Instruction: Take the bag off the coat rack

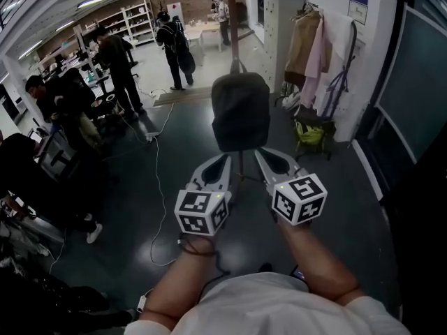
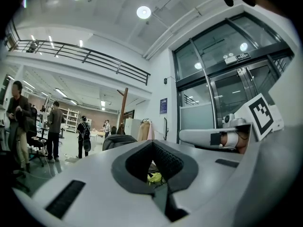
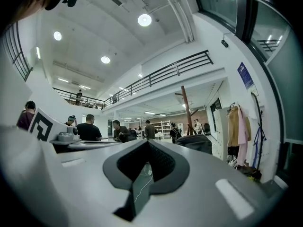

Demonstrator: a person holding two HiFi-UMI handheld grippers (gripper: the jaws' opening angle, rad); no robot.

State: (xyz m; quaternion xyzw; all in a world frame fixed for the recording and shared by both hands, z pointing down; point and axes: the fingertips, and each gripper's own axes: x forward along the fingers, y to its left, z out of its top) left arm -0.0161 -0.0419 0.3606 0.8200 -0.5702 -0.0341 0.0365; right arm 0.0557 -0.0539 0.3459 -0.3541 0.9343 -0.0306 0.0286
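A dark grey bag (image 1: 240,110) hangs on the wooden coat rack (image 1: 232,5), straight ahead in the head view. Both grippers are held side by side just below and in front of it, pointing at its bottom edge without touching it. My left gripper (image 1: 225,159) is shut with nothing between its jaws. My right gripper (image 1: 260,153) is also shut and holds nothing. In the left gripper view the bag (image 2: 118,141) shows just left of the shut jaw tips (image 2: 152,143), with the rack pole (image 2: 123,110) behind. The right gripper view has the bag (image 3: 195,143) to the right of the jaw tips (image 3: 147,142).
Coats (image 1: 318,47) hang on a wall rack at the right, with a yellow-green bag (image 1: 309,132) below them. A white locker (image 1: 278,33) stands behind the rack. A white cable (image 1: 155,187) runs over the dark floor. Several people (image 1: 115,61) stand at the left.
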